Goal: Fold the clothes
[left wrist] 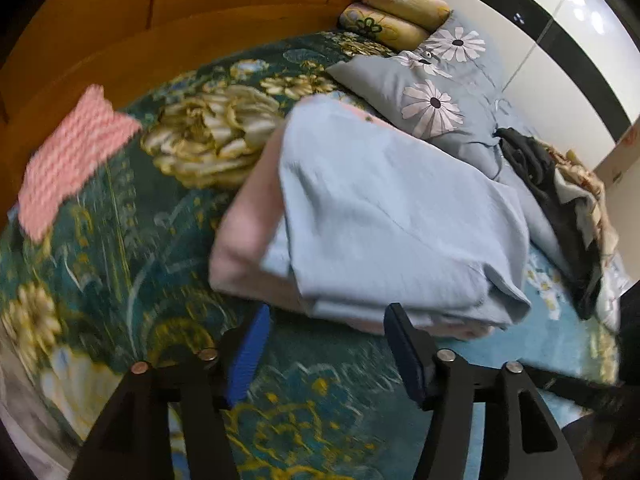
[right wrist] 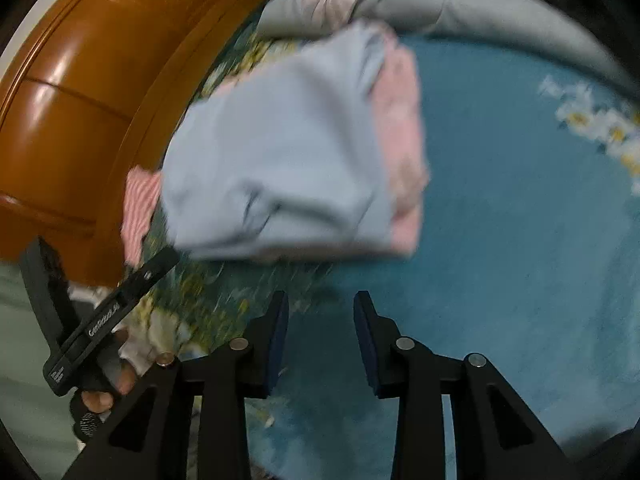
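A folded light blue garment (left wrist: 392, 224) lies on top of a folded pink one (left wrist: 248, 240) on the bed. My left gripper (left wrist: 326, 316) stands open just in front of this stack, its blue pads empty. In the right wrist view the same blue garment (right wrist: 280, 148) and pink garment (right wrist: 404, 128) lie ahead, blurred. My right gripper (right wrist: 322, 304) is open a little short of the stack, nothing between its fingers. The other gripper (right wrist: 112, 308), held by a hand (right wrist: 116, 384), shows at the lower left of that view.
The bed carries a dark green floral blanket (left wrist: 140, 248) and a teal sheet (right wrist: 500, 240). A pink striped folded cloth (left wrist: 68, 156) lies near the wooden headboard (left wrist: 120, 28). Grey flowered pillows (left wrist: 432, 92), two rolled bolsters (left wrist: 396, 8) and a dark clothes pile (left wrist: 560, 200) sit behind.
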A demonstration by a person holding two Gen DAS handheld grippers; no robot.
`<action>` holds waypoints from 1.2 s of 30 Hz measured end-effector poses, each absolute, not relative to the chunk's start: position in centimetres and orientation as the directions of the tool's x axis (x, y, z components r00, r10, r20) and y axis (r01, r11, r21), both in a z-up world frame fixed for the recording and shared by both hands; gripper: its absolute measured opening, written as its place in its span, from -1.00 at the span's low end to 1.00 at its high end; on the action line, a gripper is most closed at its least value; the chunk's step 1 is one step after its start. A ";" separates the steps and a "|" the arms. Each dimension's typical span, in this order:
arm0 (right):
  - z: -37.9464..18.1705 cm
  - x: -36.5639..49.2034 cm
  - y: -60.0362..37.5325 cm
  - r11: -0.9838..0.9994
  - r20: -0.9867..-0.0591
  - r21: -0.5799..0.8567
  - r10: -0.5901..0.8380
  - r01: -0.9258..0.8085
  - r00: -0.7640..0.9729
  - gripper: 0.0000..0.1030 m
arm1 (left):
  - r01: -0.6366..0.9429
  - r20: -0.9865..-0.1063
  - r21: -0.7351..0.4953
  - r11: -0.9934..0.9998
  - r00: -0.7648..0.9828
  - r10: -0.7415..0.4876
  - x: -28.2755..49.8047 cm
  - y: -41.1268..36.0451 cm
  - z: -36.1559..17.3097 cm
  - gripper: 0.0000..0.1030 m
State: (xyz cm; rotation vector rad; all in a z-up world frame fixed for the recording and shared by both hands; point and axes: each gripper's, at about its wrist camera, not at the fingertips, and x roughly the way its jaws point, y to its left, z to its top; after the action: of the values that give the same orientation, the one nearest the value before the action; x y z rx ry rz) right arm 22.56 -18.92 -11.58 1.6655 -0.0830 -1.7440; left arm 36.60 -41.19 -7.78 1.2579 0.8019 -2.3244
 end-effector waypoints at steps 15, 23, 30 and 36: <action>-11.7 25.3 -21.2 -0.762 -0.911 0.320 -0.410 0.563 -0.036 0.35 | 0.576 -0.859 -0.207 -0.791 -0.493 -0.134 36.8 -38.3 -8.0 0.85; -11.1 25.7 -20.9 -0.782 -0.914 0.220 -0.374 0.583 -0.157 0.73 | 0.575 -0.841 -0.185 -0.797 -0.512 -0.175 36.7 -38.1 -7.8 1.00; -10.6 25.7 -20.2 -0.815 -0.905 0.152 -0.342 0.560 -0.252 0.99 | 0.591 -0.834 -0.179 -0.787 -0.515 -0.197 37.2 -38.1 -8.3 1.00; -10.3 25.6 -20.1 -0.835 -0.898 0.108 -0.315 0.540 -0.308 0.99 | 0.606 -0.835 -0.120 -0.786 -0.489 -0.251 37.9 -38.0 -8.8 1.00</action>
State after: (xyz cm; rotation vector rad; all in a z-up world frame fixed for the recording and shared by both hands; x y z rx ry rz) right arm 25.58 -20.08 -10.26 1.4157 0.2891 -2.1639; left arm 37.92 -38.05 -8.83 1.1832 0.5541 -2.2765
